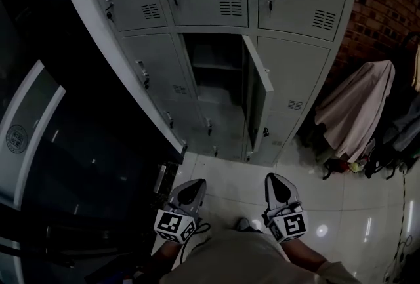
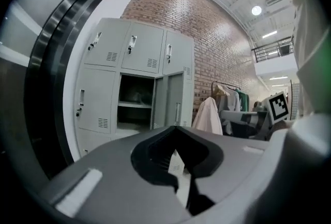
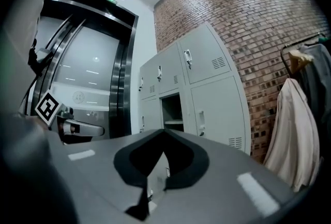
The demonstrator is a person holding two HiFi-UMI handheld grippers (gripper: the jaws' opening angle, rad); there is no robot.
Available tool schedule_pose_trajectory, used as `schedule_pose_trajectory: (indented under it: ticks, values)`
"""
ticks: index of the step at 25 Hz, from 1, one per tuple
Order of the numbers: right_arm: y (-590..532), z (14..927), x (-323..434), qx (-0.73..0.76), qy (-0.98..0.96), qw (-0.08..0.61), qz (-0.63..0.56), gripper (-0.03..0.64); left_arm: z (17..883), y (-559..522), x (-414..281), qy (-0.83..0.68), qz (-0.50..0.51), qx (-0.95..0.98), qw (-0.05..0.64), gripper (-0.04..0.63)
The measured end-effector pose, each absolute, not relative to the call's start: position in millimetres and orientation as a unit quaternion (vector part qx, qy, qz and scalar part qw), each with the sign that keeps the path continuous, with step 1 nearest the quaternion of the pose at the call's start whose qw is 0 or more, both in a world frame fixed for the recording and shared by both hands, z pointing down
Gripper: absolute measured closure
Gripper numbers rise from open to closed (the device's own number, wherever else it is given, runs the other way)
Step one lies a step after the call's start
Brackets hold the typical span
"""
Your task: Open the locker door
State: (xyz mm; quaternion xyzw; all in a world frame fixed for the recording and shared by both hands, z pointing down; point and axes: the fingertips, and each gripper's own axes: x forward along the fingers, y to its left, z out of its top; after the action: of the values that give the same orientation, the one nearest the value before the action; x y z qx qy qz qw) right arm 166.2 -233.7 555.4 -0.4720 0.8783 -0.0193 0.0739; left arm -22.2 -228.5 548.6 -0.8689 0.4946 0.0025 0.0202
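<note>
Apparently finished — locker door [image 1: 257,89] hangs open in the middle column, well ahead of me. My left fingers [image 1: 181,192] and right fingers [image 1: 293,195] are closed, empty — next I'd just back off.

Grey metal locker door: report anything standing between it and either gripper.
Nothing visible does. Only bare glossy tiled floor lies between the left gripper, the right gripper and the grey metal locker door, which stands open.

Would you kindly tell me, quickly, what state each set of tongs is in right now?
The left tongs: closed, holding nothing.
The right tongs: closed, holding nothing.
</note>
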Motion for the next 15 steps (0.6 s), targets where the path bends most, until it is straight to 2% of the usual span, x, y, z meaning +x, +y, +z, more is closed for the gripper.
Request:
schedule_pose_trajectory:
  ticks: [9, 12, 15]
  values:
    - [-217, 537, 149, -0.468, 0.88, 0.076, -0.013, 0.615, 527, -217, -49, 0.513, 0.018, -0.858, 0.039, 0.502]
    - [-210, 523, 145, -0.471, 0.875, 0.108, 0.0, 0.615, 523, -209, -56, 0.505, 0.027, -0.862, 0.026, 0.501]
    - [-202, 526, 138, -0.477, 0.874, 0.093, -0.005, 0.615, 520, -200, -64, 0.496, 0.032, -0.867, 0.026, 0.502]
